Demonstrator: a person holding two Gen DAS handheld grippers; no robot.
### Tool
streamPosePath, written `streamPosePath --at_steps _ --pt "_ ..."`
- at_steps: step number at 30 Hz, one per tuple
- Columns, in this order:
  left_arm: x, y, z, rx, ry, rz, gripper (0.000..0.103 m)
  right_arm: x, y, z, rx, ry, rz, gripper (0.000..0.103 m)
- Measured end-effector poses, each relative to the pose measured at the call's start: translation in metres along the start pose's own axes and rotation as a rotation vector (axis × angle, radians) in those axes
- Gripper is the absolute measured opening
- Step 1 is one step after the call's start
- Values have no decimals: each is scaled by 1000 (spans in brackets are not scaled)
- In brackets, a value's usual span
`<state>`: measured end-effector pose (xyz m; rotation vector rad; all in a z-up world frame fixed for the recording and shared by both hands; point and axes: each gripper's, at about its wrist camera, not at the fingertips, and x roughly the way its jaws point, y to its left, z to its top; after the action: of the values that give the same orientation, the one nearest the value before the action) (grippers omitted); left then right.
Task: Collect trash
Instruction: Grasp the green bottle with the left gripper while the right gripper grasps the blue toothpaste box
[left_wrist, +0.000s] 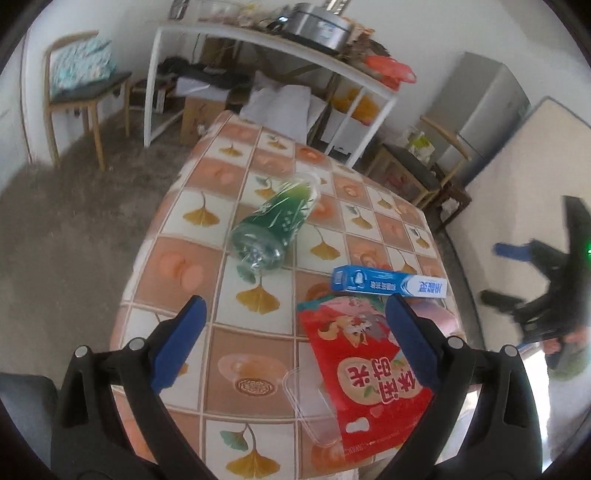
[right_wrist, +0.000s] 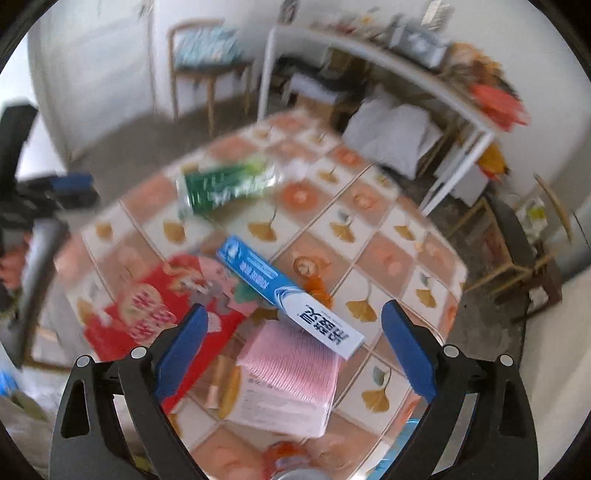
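Both our hand-held grippers, left (left_wrist: 295, 325) and right (right_wrist: 293, 332), hang spread apart and empty above the worktop (left_wrist: 229, 177), over a green bottle (left_wrist: 275, 225) and blue box (right_wrist: 288, 295).

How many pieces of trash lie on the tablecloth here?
5 visible: green plastic bottle toward the far side, blue toothpaste box, red snack bag, clear plastic tray beside the bag, pink packet under the box's end. More may hide at the near edge.
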<state>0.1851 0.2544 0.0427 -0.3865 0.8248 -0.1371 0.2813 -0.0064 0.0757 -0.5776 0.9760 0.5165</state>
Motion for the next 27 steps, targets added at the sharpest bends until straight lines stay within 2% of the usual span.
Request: streamPosePath --at_steps 3,7,10,17,20,22,25,27 --pt "15 6 3 6 14 8 94 40 2 12 -62 82 14 92" --pt "36 6 17 41 36 20 94 73 3 19 -133 126 68 91" --pt "56 3 32 78 60 14 94 89 7 20 -186 154 100 87" --pt "123 -26 69 208 133 42 93 114 16 13 -261 182 73 71" --pt "162 -36 82 257 178 102 89 122 21 12 -305 170 16 70" --pt "188 -39 87 290 217 155 81 124 26 11 -337 153 -7 68" --pt "220 -43 91 345 274 238 75 126 30 10 -371 133 -30 61" --pt "236 -42 90 355 317 264 75 126 33 9 -388 117 -47 54"
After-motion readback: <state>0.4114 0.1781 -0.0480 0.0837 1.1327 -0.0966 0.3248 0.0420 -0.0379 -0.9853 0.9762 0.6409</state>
